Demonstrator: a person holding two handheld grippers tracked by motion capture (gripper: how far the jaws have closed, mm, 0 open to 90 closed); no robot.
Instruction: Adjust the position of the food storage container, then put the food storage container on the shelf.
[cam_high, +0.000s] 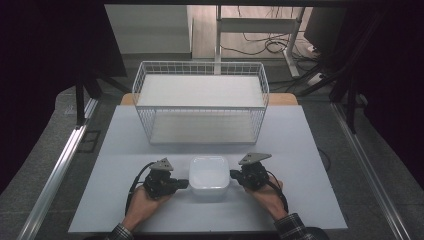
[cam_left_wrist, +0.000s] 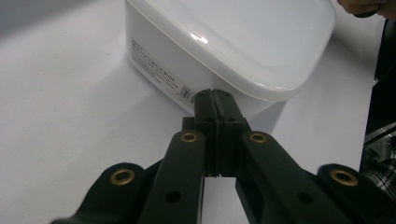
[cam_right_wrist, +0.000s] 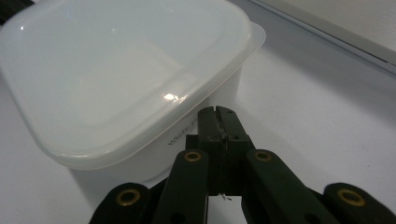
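Observation:
A white lidded plastic box (cam_high: 208, 177) sits on the pale table near its front edge. My left gripper (cam_high: 186, 184) lies at the box's left side, its tips against the wall just under the lid rim. In the left gripper view the jaws are pressed together with nothing between them, the gripper (cam_left_wrist: 215, 94) meeting the box (cam_left_wrist: 243, 42) near its printed label. My right gripper (cam_high: 232, 175) stands at the box's right side. In the right gripper view the gripper (cam_right_wrist: 215, 111) is shut and empty, right beside the wall of the box (cam_right_wrist: 116, 70) beneath the lid.
A white wire basket (cam_high: 200, 102) stands on its side at the back of the table (cam_high: 300, 150), its open mouth toward me. Metal rails run along both table sides. Cables and a desk frame lie on the floor beyond.

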